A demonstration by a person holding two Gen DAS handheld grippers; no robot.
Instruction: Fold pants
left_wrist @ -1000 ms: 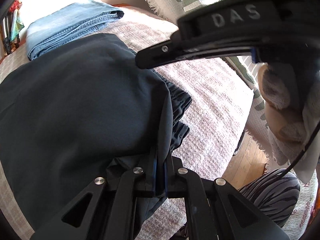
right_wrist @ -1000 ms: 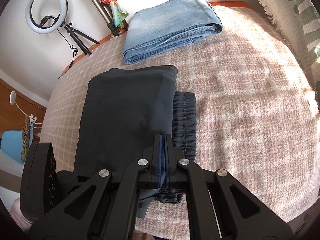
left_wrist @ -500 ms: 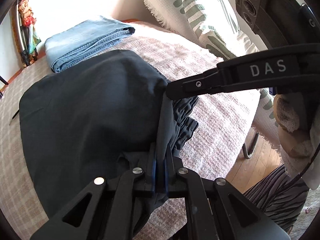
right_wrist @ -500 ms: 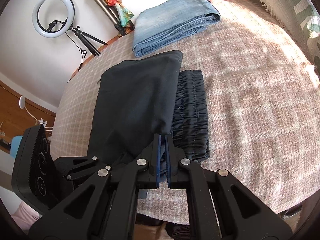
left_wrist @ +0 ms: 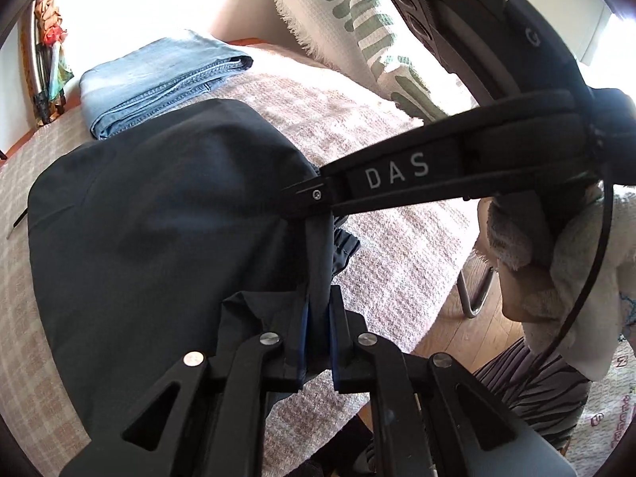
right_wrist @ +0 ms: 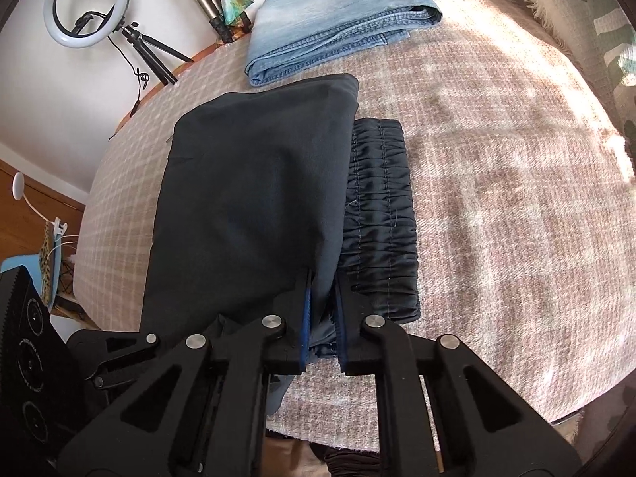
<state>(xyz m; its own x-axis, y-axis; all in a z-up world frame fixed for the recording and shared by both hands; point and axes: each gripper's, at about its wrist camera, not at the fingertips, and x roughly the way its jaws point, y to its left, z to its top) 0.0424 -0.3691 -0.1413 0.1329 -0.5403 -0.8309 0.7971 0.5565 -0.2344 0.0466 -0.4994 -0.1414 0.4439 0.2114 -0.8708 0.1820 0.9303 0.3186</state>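
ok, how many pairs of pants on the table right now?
2. Folded blue jeans at the far edge; dark pants nearer, a fold pinched by both the left hand-held gripper and right hand-held gripper. None visibly hidden.

White letters "DAS" stand on the right gripper (left_wrist: 314,194) arm.

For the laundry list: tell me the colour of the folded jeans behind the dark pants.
Light blue denim jeans, clearest in the right wrist view.

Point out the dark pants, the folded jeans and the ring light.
dark pants (right_wrist: 246,198): right wrist view, on the flat folded-over panel.
folded jeans (right_wrist: 338,20): right wrist view, on the top layer.
ring light (right_wrist: 89,8): right wrist view, on its white ring.
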